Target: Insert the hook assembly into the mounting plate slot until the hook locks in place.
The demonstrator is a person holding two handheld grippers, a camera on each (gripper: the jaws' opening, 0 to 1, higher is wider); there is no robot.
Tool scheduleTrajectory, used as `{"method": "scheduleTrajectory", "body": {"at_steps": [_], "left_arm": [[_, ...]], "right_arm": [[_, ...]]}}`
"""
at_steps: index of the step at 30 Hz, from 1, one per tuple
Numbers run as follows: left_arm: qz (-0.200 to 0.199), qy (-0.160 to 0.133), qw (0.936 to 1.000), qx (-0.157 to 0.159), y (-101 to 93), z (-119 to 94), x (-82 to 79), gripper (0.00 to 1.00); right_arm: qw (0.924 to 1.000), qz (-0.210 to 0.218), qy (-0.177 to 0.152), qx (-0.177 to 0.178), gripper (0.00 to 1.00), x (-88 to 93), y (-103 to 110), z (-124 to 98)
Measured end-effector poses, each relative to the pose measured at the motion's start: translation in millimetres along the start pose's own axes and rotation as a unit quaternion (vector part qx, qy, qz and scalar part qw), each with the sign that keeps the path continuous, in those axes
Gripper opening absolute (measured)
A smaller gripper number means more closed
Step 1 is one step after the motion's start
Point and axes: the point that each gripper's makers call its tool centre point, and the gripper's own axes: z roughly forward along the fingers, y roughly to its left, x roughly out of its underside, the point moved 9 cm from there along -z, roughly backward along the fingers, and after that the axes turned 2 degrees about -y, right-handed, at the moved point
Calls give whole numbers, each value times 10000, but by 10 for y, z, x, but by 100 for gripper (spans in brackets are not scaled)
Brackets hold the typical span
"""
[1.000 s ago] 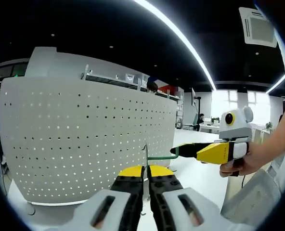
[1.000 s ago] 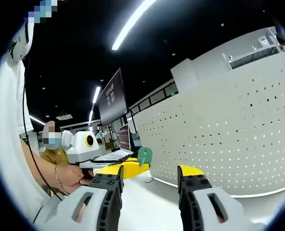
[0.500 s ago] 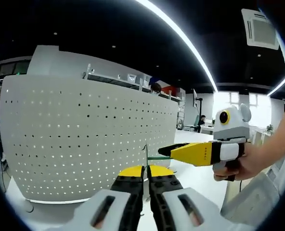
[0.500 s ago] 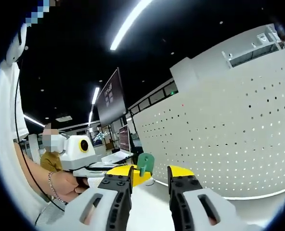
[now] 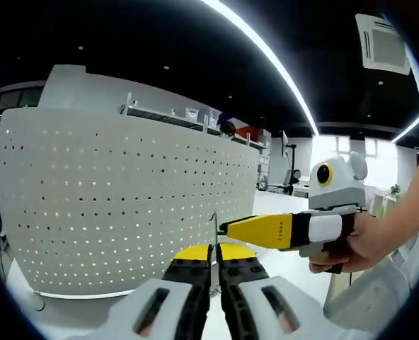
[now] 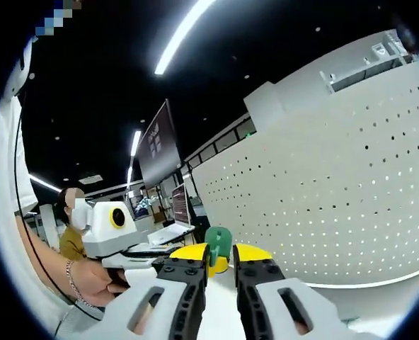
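The green hook assembly (image 5: 214, 222) stands as a thin upright strip above my left gripper (image 5: 214, 249), which is shut on its lower part. My right gripper (image 5: 227, 228) comes in from the right with its yellow jaws shut on the hook's side arm. In the right gripper view the hook's green rounded end (image 6: 217, 239) sticks up between the jaws of my right gripper (image 6: 221, 253), pinched close on it. The white perforated mounting plate (image 5: 124, 205) stands upright just behind the hook, and it rises to the right (image 6: 337, 205) in the right gripper view.
The plate stands on a white table (image 5: 287, 258). A hand (image 5: 358, 244) holds the right gripper; another hand (image 6: 89, 273) holds the left one. A dark monitor (image 6: 160, 142) and a laptop (image 6: 168, 229) sit beyond, near a seated person (image 6: 69, 241).
My right gripper has moved in to the hook and its jaws have gone from wide open to shut on it. The left gripper has kept its hold.
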Motion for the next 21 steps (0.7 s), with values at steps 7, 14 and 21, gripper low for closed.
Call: {"method": "scheduleTrajectory", "body": {"at_steps": [7, 14, 21], "left_arm": [[-6, 42, 10000, -27, -19, 10, 3, 2], [7, 94, 9999, -87, -28, 9, 13, 2], [47, 112, 9999, -92, -43, 5, 2, 2]], "right_arm": [[10000, 35, 6, 45, 7, 15, 3, 0], [10000, 19, 22, 68, 3, 34, 24, 5], [9999, 90, -2, 125, 2, 42, 18, -5]]}}
